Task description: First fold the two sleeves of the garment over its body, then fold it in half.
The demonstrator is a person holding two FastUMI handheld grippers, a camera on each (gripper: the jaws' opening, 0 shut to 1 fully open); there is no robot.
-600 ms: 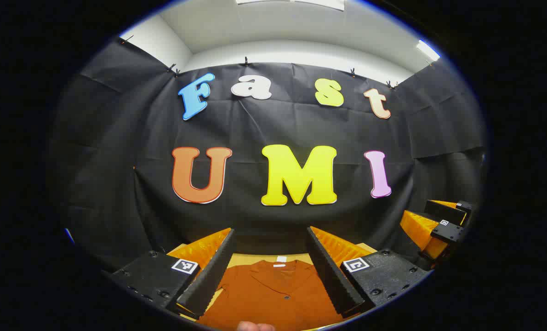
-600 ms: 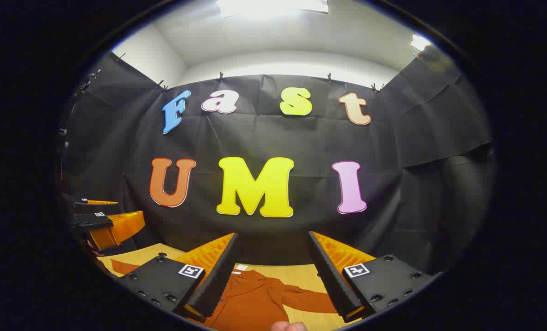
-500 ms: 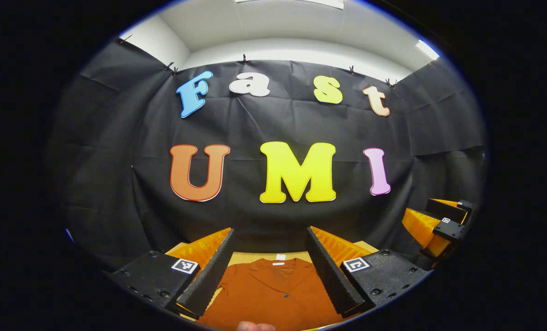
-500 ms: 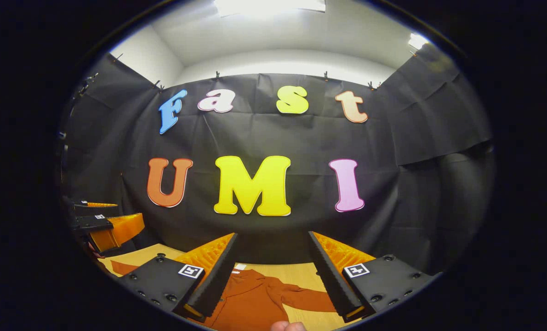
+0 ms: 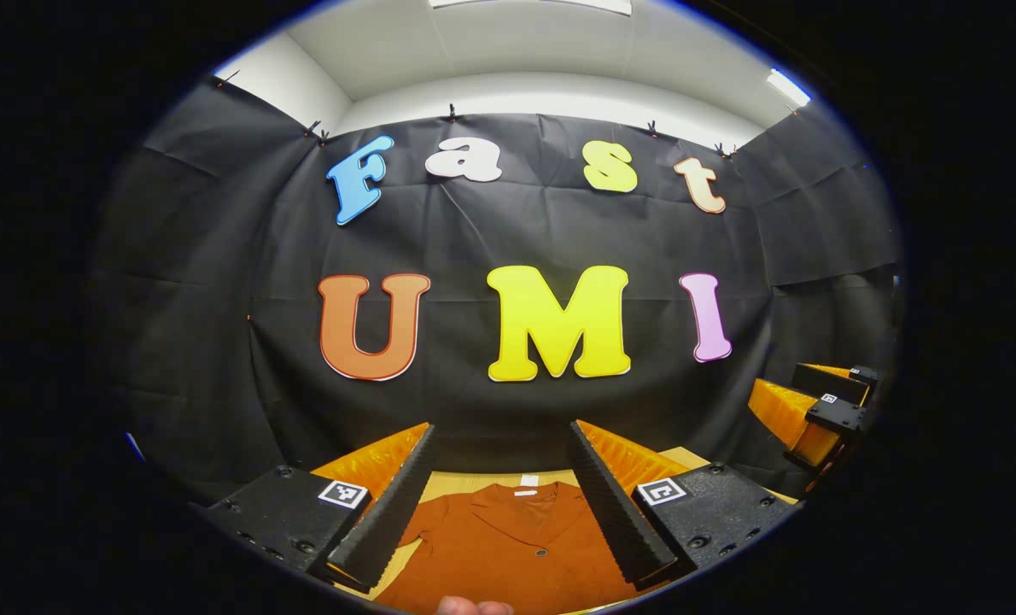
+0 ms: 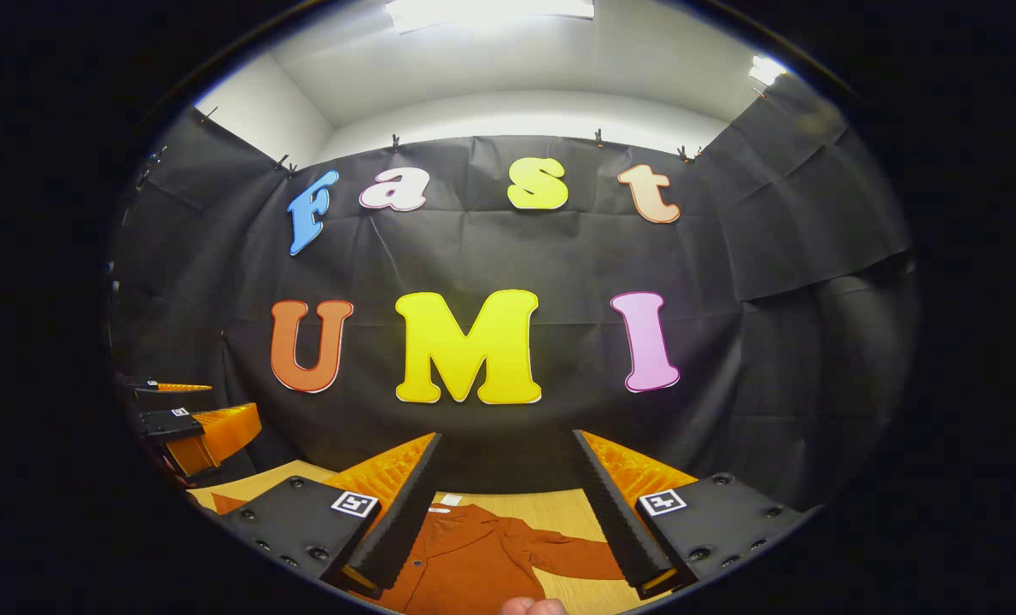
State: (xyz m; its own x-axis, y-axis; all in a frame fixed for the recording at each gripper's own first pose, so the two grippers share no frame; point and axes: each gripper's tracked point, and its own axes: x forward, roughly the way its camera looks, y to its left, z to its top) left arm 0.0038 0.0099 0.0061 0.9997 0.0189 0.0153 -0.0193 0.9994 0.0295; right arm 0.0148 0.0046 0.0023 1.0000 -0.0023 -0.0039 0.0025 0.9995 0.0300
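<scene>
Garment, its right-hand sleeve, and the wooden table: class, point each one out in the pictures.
garment [image 5: 508,555], left gripper view, on its buttoned front.
sleeve [image 6: 572,555], right gripper view, on the outstretched mid-sleeve.
table [image 6: 559,511], right gripper view, on bare wood beyond the sleeve.

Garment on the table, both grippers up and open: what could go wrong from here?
1. The garment lies low in both views while the left gripper and right gripper point mostly at the wall; a descent from here may miss a sleeve edge.
2. The sleeve lies spread on the wooden table; flat cloth may slip from a pinch or drag the body along.
</scene>
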